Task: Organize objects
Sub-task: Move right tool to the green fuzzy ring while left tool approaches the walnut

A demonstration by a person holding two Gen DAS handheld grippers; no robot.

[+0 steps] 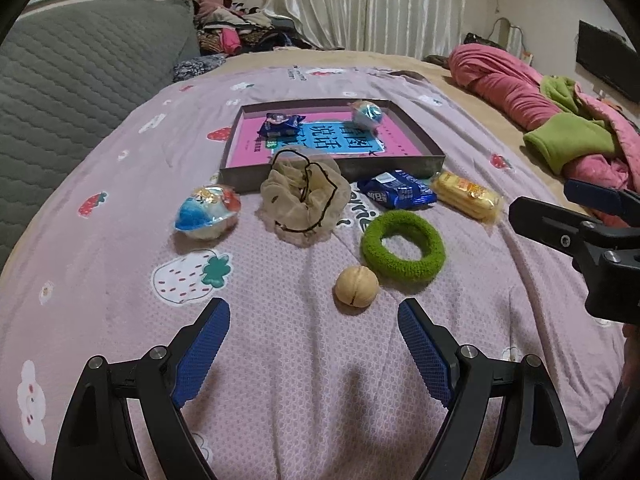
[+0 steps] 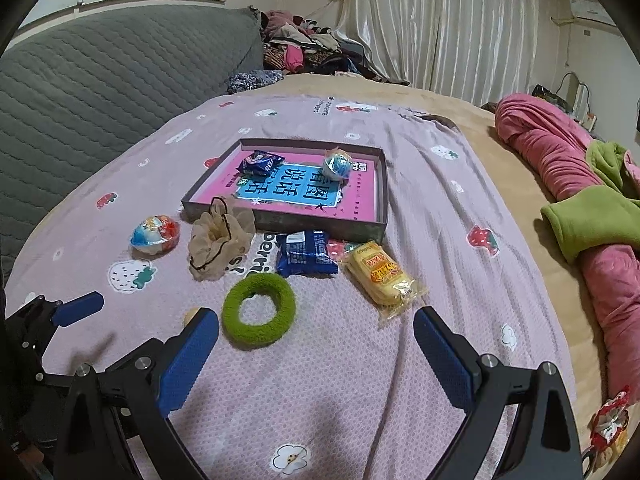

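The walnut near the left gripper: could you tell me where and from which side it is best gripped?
Grip the walnut across its widest middle, coming down from above and the near side with the open left gripper. It is round and lies free, though the green hair tie sits close on its far right.

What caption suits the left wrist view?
Open left gripper hovers near a walnut and green hair tie on a bed.
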